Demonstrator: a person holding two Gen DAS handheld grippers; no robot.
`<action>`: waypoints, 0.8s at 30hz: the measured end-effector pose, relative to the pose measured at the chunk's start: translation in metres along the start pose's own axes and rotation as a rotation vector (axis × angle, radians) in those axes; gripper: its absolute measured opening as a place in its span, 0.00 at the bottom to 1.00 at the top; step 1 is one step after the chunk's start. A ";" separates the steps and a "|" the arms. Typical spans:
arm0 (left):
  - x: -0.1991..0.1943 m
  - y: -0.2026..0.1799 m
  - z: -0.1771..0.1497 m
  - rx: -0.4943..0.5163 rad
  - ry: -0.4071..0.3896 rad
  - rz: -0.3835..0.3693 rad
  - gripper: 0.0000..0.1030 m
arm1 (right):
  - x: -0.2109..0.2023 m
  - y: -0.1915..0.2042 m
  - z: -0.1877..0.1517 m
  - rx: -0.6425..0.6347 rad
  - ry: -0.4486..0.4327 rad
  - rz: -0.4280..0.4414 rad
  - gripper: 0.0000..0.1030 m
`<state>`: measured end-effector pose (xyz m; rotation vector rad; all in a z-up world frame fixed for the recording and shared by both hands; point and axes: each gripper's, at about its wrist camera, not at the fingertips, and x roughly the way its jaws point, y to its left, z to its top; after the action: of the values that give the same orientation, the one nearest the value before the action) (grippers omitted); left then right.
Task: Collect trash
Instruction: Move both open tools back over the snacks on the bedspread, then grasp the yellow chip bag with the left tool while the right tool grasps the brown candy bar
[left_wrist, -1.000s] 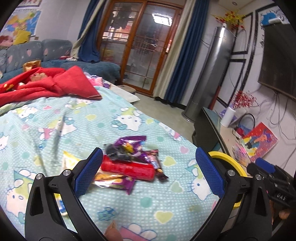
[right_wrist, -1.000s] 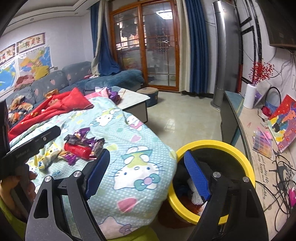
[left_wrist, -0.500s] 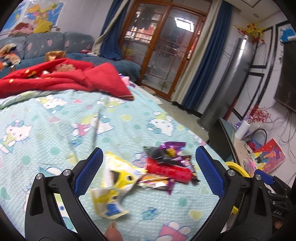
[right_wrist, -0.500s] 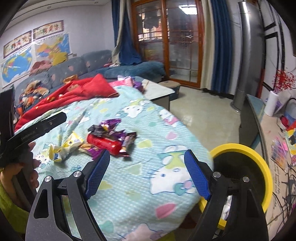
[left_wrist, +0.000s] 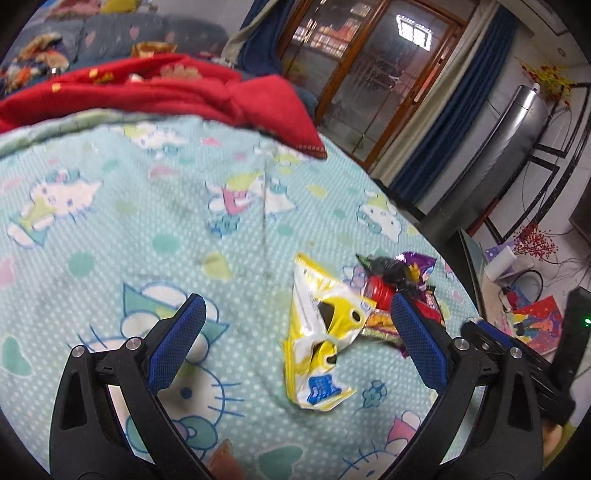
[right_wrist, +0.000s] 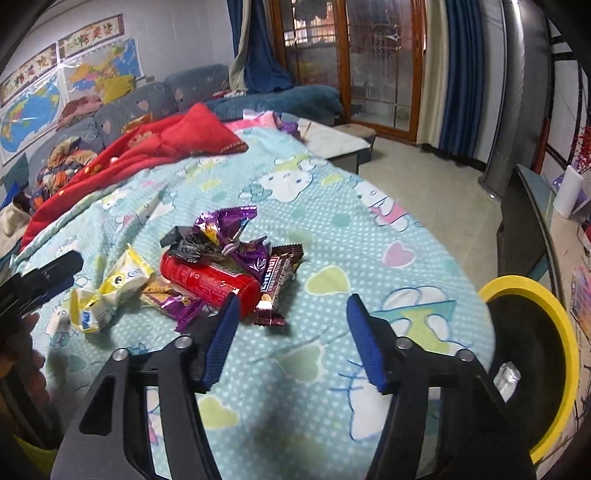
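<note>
Two views. Left wrist: left gripper (left_wrist: 295, 330), jaws wide and empty, above the cartoon-cat bedsheet (left_wrist: 122, 221); yellow snack wrapper (left_wrist: 323, 332) between the fingers, toward three o'clock.

Right wrist: right gripper (right_wrist: 291, 338), jaws closing, nothing gripped; red can (right_wrist: 210, 282), chocolate bar wrapper (right_wrist: 279, 278) and purple wrapper (right_wrist: 236, 230) at eleven o'clock; yellow-rimmed bin (right_wrist: 554, 314) at three.

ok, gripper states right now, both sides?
Left gripper: open, empty, over the yellow wrapper.
Right gripper: closing, nothing between its jaws.
</note>
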<state>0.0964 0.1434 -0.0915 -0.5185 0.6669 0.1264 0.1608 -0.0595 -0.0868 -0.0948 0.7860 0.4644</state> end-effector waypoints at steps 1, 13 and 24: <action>0.001 0.001 -0.001 -0.004 0.007 -0.005 0.86 | 0.004 0.000 0.001 0.000 0.003 0.003 0.50; 0.017 -0.010 -0.013 0.038 0.108 -0.060 0.69 | 0.041 -0.012 -0.002 0.082 0.086 0.057 0.35; 0.026 -0.014 -0.018 0.057 0.164 -0.079 0.33 | 0.040 -0.016 -0.007 0.070 0.071 0.063 0.19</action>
<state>0.1104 0.1210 -0.1141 -0.5027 0.8066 -0.0101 0.1880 -0.0613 -0.1208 -0.0220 0.8764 0.4945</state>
